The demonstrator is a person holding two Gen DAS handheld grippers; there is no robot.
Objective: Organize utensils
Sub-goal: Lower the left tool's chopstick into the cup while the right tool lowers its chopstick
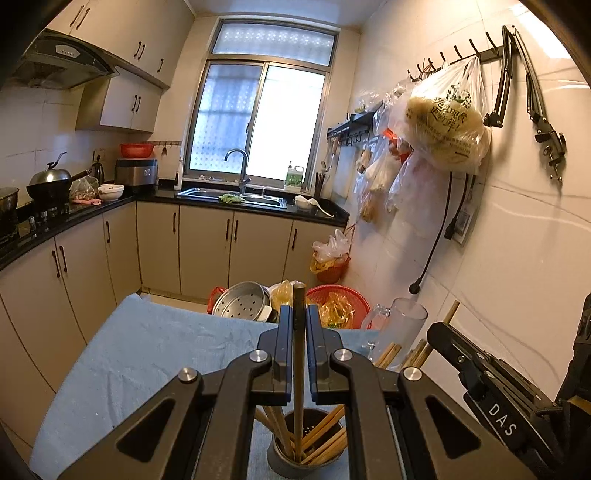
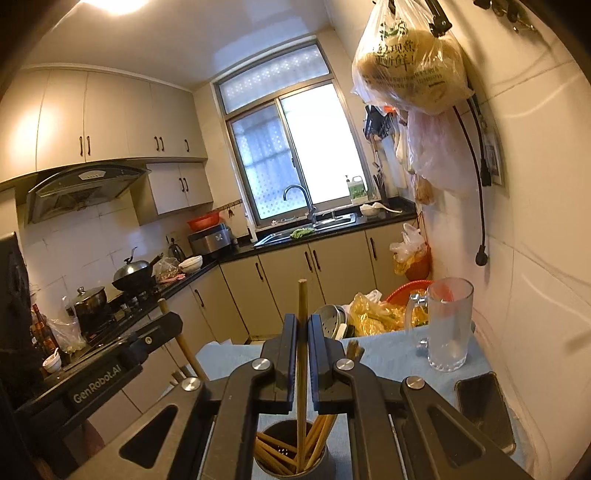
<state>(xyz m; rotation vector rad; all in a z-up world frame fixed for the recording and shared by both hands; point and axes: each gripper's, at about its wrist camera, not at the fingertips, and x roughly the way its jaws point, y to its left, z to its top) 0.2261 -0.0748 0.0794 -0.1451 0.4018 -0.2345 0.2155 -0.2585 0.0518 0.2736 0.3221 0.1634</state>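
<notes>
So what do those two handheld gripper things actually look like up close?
Both are matte black. Each gripper, left and right, has two flat parallel fingers on angular linkage arms with triangular cut-outs, joined by round silver pivot bolts. White lettering marks the bodies: "DAS" on the right, "GenRobot.AI" on the left. No cables show.

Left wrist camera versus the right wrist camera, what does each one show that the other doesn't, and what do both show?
Only the left wrist view shows a dark chopstick clamped in the left gripper and a black hook rail on the wall. Only the right wrist view shows a light chopstick clamped in the right gripper, a phone lying on the cloth, and a ceiling lamp. Both show the chopstick cup, the glass mug and the blue cloth.
</notes>
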